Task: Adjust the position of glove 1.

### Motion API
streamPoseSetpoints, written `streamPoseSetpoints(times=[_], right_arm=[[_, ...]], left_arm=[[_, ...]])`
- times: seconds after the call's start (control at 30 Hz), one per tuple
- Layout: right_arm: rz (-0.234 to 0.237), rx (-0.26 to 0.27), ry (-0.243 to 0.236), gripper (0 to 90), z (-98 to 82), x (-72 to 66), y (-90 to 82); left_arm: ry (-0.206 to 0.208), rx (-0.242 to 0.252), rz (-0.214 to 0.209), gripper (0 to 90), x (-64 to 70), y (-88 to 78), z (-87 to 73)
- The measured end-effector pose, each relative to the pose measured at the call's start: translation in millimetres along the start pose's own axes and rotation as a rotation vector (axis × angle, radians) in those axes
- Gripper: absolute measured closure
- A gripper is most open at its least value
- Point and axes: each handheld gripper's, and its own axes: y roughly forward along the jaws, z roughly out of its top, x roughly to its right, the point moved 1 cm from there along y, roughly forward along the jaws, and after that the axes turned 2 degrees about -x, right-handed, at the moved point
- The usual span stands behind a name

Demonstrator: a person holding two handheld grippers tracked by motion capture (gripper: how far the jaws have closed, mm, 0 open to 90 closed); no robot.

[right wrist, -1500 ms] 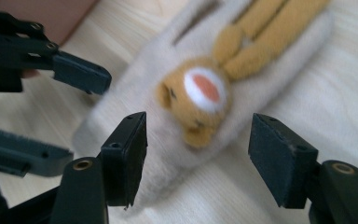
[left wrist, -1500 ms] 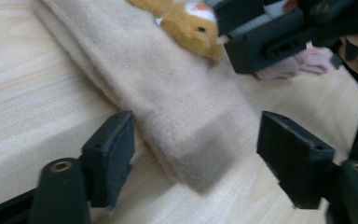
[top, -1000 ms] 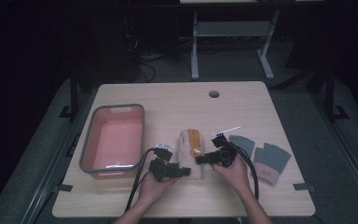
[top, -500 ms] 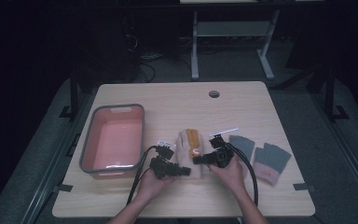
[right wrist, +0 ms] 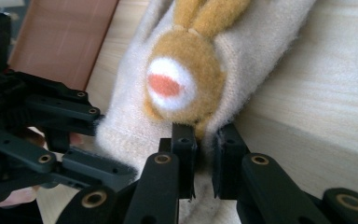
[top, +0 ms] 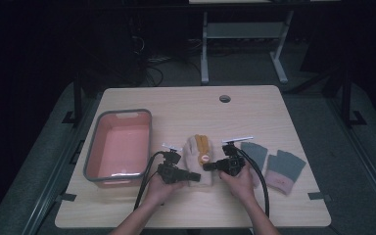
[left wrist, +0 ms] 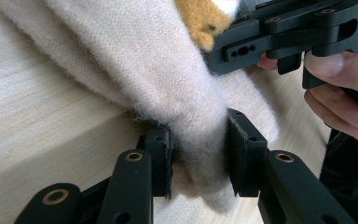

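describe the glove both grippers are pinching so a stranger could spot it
On the light wooden table, look right of the pink plastic bin, near the front edge. The cream fuzzy knit glove lies there; unlike the grey gloves with pink cuffs to its right, it carries an orange animal face.

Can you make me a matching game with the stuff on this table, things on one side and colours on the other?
Things:
1. tub
2. fluffy glove
3. pair of gloves to the right of the hands
4. bunny patch on the fluffy glove

Colours:
A. orange-brown with a white and red spot
B. pink inside, grey rim
C. cream
D. grey-green with pink cuffs

Pairs: 1-B, 2-C, 3-D, 4-A
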Motion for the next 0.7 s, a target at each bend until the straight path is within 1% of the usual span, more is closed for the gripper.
streamPoseSetpoints(times=[0.03,0.17,0.23,0.27,0.33,0.43,0.53,0.63,0.7], right_arm=[[0.004,0.003,0.000,81.9,0.0,0.2,-1.3],[0.022,0.012,-0.002,82.3,0.4,-0.3,-5.5],[0.024,0.013,-0.010,82.4,1.0,-1.2,-7.3],[0.027,0.016,-0.012,82.5,1.3,-1.5,-8.3],[0.038,0.025,-0.008,82.5,1.9,-2.7,-10.5],[0.036,0.021,-0.014,82.6,2.1,-4.6,-12.0],[0.038,0.015,-0.018,82.7,1.8,-5.0,-12.8],[0.049,0.021,-0.017,82.6,2.2,-6.0,-14.6],[0.050,0.025,-0.018,82.7,2.5,-7.5,-16.1]], left_arm=[[-0.004,0.003,-0.004,65.8,-0.3,-0.1,0.3],[0.000,0.007,-0.011,66.4,0.7,-1.4,0.4],[0.006,0.012,-0.015,66.6,1.2,-2.3,0.7],[0.002,0.021,-0.017,66.8,1.8,-2.9,0.9],[0.004,0.024,-0.022,66.9,1.7,-4.3,1.0],[0.016,0.016,-0.021,67.0,1.8,-6.3,0.1],[0.015,0.023,-0.027,67.1,2.2,-6.6,-1.0],[0.015,0.025,-0.033,67.1,3.2,-9.1,-0.6],[0.014,0.036,-0.036,67.1,4.9,-10.7,0.2]])
